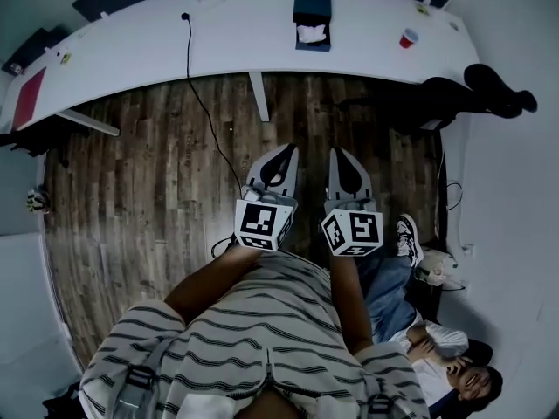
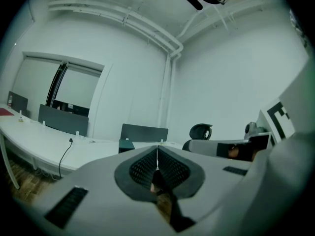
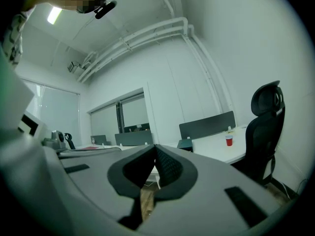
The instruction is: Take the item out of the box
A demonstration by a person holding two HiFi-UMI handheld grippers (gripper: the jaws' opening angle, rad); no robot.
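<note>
Zero progress, we judge: our left gripper (image 1: 286,154) has jaws pressed together on nothing, the box (image 1: 312,7) w/ a white item (image 1: 311,33) in it sits well apart at 12 o'clock on the table (image 1: 131,51), our right gripper (image 1: 339,155) is likewise closed & empty, so approach & lift-out remain.

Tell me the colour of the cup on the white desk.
Red; the cup shows best in the head view.

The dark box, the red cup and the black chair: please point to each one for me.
dark box (image 1: 312,5), head view, on its dark upper part.
red cup (image 1: 408,38), head view, on its body.
black chair (image 3: 266,100), right gripper view, on its headrest.
</note>
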